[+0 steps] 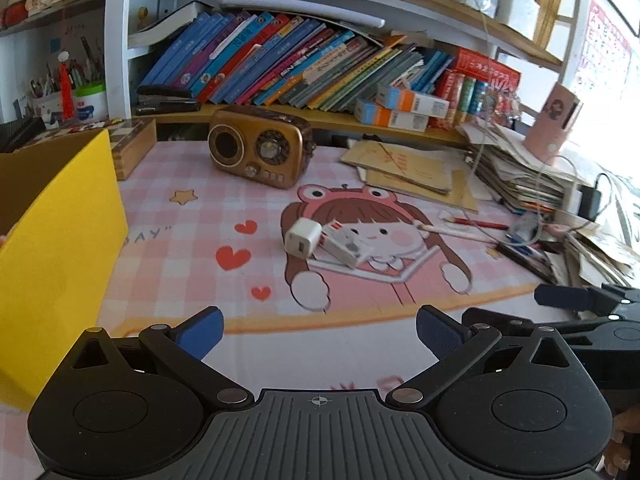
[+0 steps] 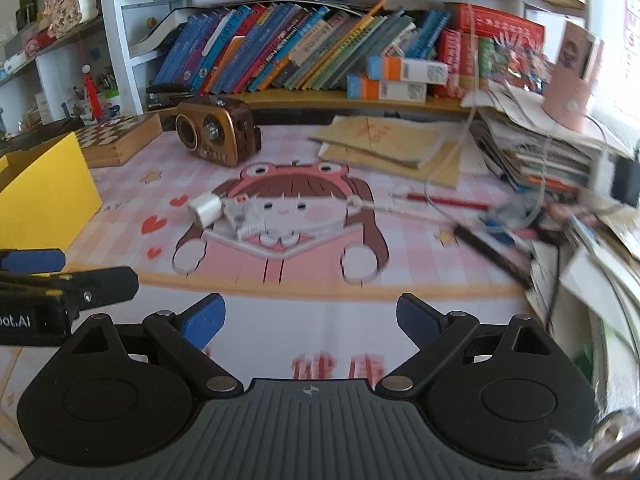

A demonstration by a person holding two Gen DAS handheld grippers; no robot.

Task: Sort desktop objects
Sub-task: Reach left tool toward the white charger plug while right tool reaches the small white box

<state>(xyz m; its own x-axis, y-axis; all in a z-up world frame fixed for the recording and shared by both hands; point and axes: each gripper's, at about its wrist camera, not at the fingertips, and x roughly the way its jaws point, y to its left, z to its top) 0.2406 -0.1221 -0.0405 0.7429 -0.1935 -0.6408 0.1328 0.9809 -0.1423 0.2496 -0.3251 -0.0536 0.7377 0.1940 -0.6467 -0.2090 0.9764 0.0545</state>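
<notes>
Both tongs spread wide, nothing between the pads — left gripper (image 1: 320, 330) and right gripper (image 2: 311, 318) hang side by side over the near edge of the pink desk mat (image 1: 188, 216), both tilted down toward the clutter.

The loose items to sort lie mid-mat on the cartoon girl's face: a white charger plug (image 1: 303, 238) touching a small white-and-red box (image 1: 345, 245), with a pale pen (image 1: 452, 232) and a red pencil (image 1: 478, 223) just beyond to the right, near a tangle of cable.

A yellow box (image 1: 60, 240), open at the top, stands at the left edge of the mat — likely the bin, set close so the left tong has a short carry.

A brown radio (image 1: 258, 146) sits upright at the back, well apart from the loose bits. Paper stacks crowd the right side.

Judgement: approach stage, nothing picked yet. The plug is nearest and blocky — probably the easiest first grab.
</notes>
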